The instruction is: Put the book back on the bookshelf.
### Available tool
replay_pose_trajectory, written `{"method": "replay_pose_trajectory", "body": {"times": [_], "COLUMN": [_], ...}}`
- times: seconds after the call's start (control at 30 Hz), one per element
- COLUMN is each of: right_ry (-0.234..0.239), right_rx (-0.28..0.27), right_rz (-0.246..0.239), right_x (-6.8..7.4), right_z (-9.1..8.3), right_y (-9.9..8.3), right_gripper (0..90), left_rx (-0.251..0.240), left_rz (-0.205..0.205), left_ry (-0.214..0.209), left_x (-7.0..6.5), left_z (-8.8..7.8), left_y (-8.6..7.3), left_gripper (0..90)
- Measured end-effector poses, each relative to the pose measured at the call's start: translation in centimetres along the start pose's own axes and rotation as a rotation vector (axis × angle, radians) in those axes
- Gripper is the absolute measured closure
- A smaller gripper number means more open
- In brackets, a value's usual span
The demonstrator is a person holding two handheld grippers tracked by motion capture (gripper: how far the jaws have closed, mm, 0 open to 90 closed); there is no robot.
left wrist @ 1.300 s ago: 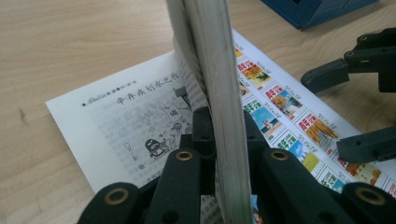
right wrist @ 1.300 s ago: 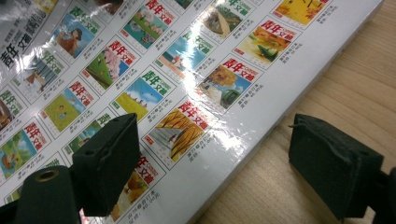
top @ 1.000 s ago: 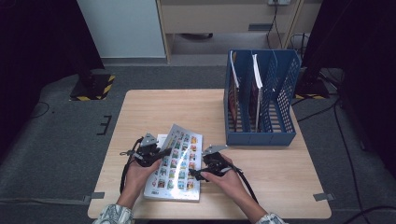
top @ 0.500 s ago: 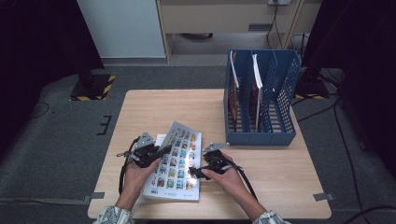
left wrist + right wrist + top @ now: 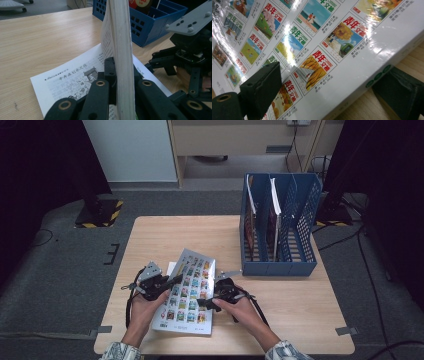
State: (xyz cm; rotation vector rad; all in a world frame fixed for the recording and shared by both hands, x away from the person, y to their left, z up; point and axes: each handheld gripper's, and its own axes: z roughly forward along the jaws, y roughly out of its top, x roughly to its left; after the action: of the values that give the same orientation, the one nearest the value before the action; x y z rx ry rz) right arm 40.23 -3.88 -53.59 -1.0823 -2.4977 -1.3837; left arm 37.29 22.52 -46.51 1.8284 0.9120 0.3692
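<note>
On the pale wood-grain table (image 5: pixel 300 320), the left gripper (image 5: pixel 167 282) sits at the left edge of a thick magazine (image 5: pixel 187 292) and is clamped on it: in the left gripper view its black hinged jaws pinch a stack of white page edges (image 5: pixel 122 50) that rises upright between them, while a loose printed sheet (image 5: pixel 72 77) lies flat on the wood beneath. The magazine rests near the table's front edge, its glossy back cover a grid of small colourful rectangles with red characters. At its right edge is the right gripper (image 5: pixel 207 301), whose jaws have just been opening and stand apart; the right gripper view shows one blocky matte pad above the shiny cover (image 5: pixel 312 50) and the other beside the white spine, neither pressing. Further right stands a blue plastic file rack (image 5: pixel 280 255) with perforated walls, holding upright books
</note>
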Motion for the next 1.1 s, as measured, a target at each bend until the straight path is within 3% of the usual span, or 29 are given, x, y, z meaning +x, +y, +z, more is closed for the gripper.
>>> {"method": "replay_pose_trajectory", "body": {"times": [0.17, 0.23, 0.27, 0.3, 0.37, 0.4, 0.43, 0.47, 0.5, 0.53, 0.6, 0.7, 0.73, 0.77, 0.8, 0.9, 0.97, 1.1], "right_ry": [-0.001, -0.001, -0.001, -0.01, -0.014, -0.031, -0.036, -0.041, -0.042, -0.043, -0.042, -0.042, -0.042, -0.042, -0.041, -0.039, -0.038, -0.048], "right_rx": [-0.018, -0.026, -0.026, -0.025, -0.026, -0.024, -0.024, -0.026, -0.026, -0.027, -0.026, -0.027, -0.027, -0.027, -0.027, -0.027, -0.026, -0.028], "right_rz": [0.006, 0.011, 0.011, 0.005, -0.001, -0.017, -0.021, -0.029, -0.031, -0.031, -0.028, -0.03, -0.032, -0.032, -0.029, -0.023, -0.011, 0.001], "right_x": [0.0, -0.1, -0.1, 0.0, 0.0, 0.2, 0.3, 0.3, 0.3, 0.3, 0.3, 0.3, 0.3, 0.3, 0.3, 0.3, 0.2, 0.0], "right_z": [0.1, 0.1, 0.1, 0.1, 0.1, 0.2, 0.2, 0.2, 0.2, 0.2, 0.2, 0.2, 0.2, 0.2, 0.2, 0.2, 0.2, 0.5], "right_y": [-0.1, -0.2, -0.2, -0.2, -0.2, -0.3, -0.3, -0.3, -0.3, -0.3, -0.3, -0.3, -0.3, -0.3, -0.3, -0.3, -0.2, 0.2], "right_gripper": [10.4, 10.9, 10.9, 10.9, 10.9, 10.9, 10.9, 10.9, 10.9, 10.9, 10.9, 10.9, 10.9, 10.9, 10.8, 10.4, 9.7, 9.4], "left_rx": [0.034, 0.061, 0.061, 0.08, 0.089, 0.118, 0.134, 0.129, 0.129, 0.106, 0.122, 0.16, 0.204, 0.204, 0.242, 0.28, 0.281, 0.266], "left_rz": [-0.006, 0.023, 0.023, 0.01, 0.01, 0.018, 0.013, 0.026, 0.026, 0.039, 0.028, 0.012, -0.008, -0.008, -0.013, -0.016, -0.033, -0.058], "left_ry": [0.039, 0.083, 0.083, 0.134, 0.155, 0.226, 0.261, 0.291, 0.291, 0.338, 0.358, 0.349, 0.335, 0.335, 0.323, 0.306, 0.261, 0.23], "left_x": [0.5, 0.7, 0.7, 0.9, 1.1, 1.4, 1.5, 1.7, 1.7, 2.1, 2.5, 2.8, 3.1, 3.1, 3.2, 3.2, 3.2, 3.2], "left_z": [0.5, 0.9, 0.9, 1.3, 1.5, 1.7, 1.8, 1.6, 1.6, 0.9, 0.5, 0.2, 0.2, 0.2, 0.3, 0.5, 0.7, 0.9], "left_y": [-0.5, -0.9, -0.9, -1.2, -1.3, -1.5, -1.6, -1.7, -1.7, -2.0, -2.3, -2.9, -3.7, -3.7, -4.2, -4.6, -4.7, -5.0], "left_gripper": [82.8, 80.6, 78.2, 71.0, 61.6, 49.8, 42.7, 40.7, 40.6, 40.1, 33.4, 33.9, 33.3, 33.3, 33.3, 32.9, 32.9, 32.8]}}
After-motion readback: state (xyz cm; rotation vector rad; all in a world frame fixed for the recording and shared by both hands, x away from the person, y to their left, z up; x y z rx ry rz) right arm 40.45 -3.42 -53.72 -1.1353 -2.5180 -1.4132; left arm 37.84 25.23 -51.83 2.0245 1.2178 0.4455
